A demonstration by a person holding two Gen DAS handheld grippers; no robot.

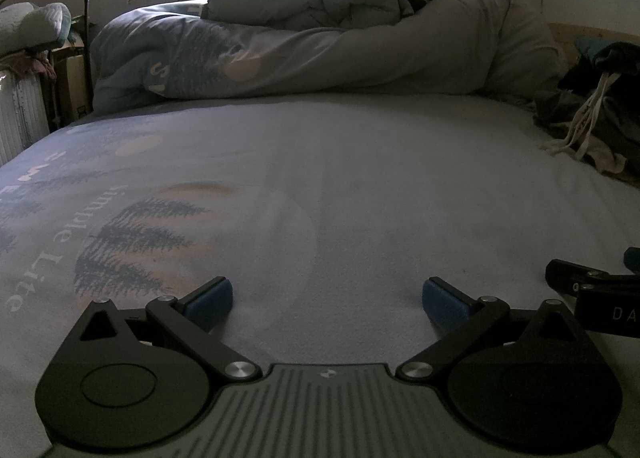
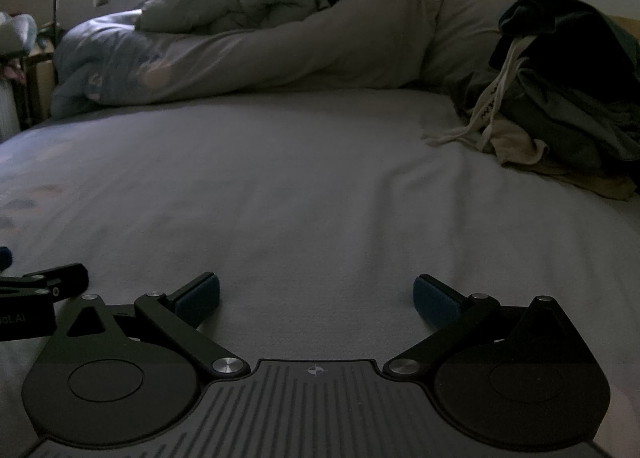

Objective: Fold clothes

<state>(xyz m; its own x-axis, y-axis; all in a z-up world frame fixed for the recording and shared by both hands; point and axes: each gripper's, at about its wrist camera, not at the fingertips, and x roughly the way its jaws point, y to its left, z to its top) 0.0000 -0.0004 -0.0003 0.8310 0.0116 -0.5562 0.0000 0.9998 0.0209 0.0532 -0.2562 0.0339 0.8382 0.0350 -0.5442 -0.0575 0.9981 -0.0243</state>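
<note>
over the bedsheet – both grippers wide open, empty

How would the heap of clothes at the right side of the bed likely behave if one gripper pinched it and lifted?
The heap of clothes looks soft and slumped, so it would probably sag, not hold its shape. Several garments lie loosely layered, so a pinch likely lifts only one piece. The pale drawstrings hang free and would probably dangle or snag.
</note>
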